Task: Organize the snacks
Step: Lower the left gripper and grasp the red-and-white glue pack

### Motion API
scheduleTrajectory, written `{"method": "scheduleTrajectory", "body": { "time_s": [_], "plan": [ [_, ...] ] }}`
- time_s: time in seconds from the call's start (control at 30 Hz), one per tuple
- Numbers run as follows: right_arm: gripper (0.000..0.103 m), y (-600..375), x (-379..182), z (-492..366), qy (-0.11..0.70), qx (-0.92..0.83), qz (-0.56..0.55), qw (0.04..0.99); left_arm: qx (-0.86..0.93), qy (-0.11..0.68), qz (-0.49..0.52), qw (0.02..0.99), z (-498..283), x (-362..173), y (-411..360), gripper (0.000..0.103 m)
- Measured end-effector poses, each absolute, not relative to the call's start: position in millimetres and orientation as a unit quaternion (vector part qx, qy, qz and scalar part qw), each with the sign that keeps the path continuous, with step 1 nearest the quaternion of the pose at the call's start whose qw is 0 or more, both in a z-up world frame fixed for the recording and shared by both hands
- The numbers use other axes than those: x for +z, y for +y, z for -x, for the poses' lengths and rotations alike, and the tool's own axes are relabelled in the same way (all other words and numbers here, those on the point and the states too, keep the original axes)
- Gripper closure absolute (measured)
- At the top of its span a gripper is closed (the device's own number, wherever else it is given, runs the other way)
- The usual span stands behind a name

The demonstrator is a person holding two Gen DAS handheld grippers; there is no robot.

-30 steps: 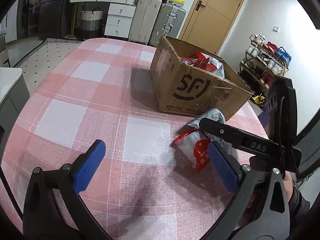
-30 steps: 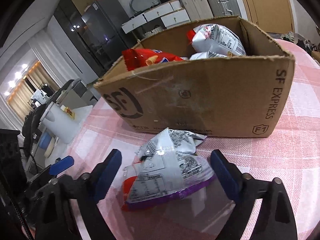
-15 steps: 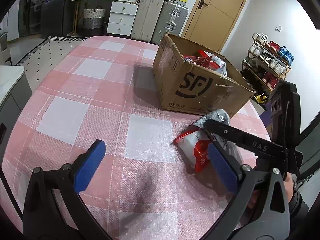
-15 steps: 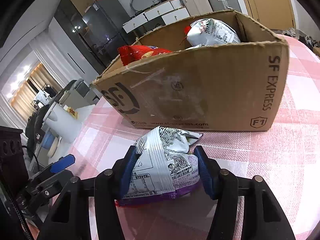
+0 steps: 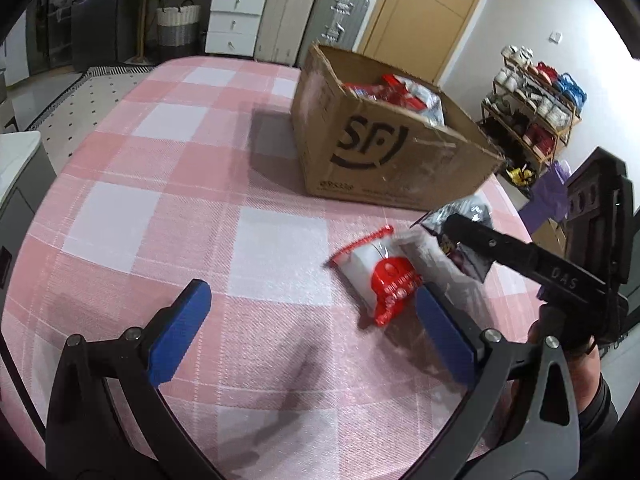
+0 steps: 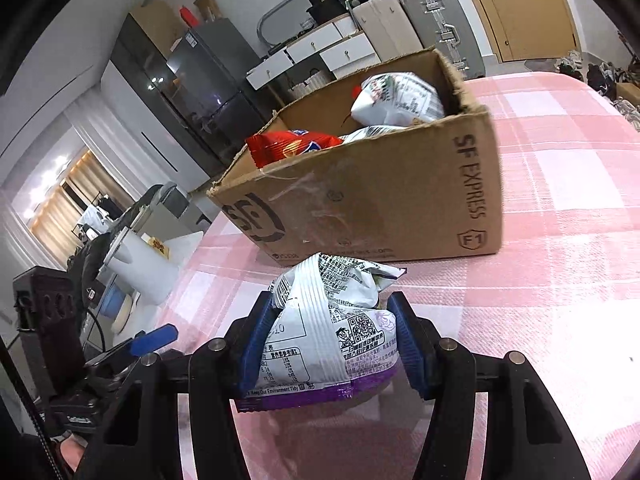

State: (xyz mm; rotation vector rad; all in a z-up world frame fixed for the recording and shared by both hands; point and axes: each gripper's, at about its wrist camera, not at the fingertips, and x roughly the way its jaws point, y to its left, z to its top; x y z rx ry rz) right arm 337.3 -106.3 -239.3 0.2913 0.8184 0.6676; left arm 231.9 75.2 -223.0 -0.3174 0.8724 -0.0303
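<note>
My right gripper (image 6: 328,344) is shut on a white and purple snack bag (image 6: 328,320), held just above the pink checked tablecloth in front of the cardboard SF box (image 6: 380,200). The box holds a red bag (image 6: 292,148) and white bags (image 6: 400,96). In the left wrist view the same snack bag (image 5: 388,280) shows red and white, squeezed in the right gripper's black fingers (image 5: 500,248), before the box (image 5: 384,152). My left gripper (image 5: 308,332) is open and empty over the cloth, just left of the bag.
The table edge (image 5: 516,200) runs close behind the right gripper. A shoe rack (image 5: 536,120) stands beyond it. Suitcases (image 5: 304,20) and drawers (image 5: 236,20) line the far wall. A white counter (image 6: 148,264) stands beside the table.
My right gripper closed on the snack bag and has lifted it slightly off the cloth. The left gripper stayed open and drifted a little back from the box.
</note>
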Motion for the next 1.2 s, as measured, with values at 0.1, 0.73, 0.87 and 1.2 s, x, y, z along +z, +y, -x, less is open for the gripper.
{"method": "scheduleTrajectory", "body": {
  "time_s": [0.1, 0.73, 0.87, 1.2],
  "plan": [
    [0.045, -119, -235, -329, 0.382, 0.319, -0.14, 0.856, -0.02, 0.436, 0.154, 0.887, -236, -228, 70, 0.001],
    [0.045, -204, -235, -302, 0.36, 0.31, -0.175, 0.863, -0.031, 0.502, 0.124, 0.856, -284, -250, 10, 0.001],
    [0.045, -211, -231, -299, 0.348, 0.314, -0.182, 0.864, -0.016, 0.507, 0.105, 0.856, -295, -252, 1, 0.001],
    [0.045, -212, -230, -295, 0.335, 0.332, -0.194, 0.86, 0.034, 0.52, 0.086, 0.849, -326, -257, -7, 0.001]
  ]
}}
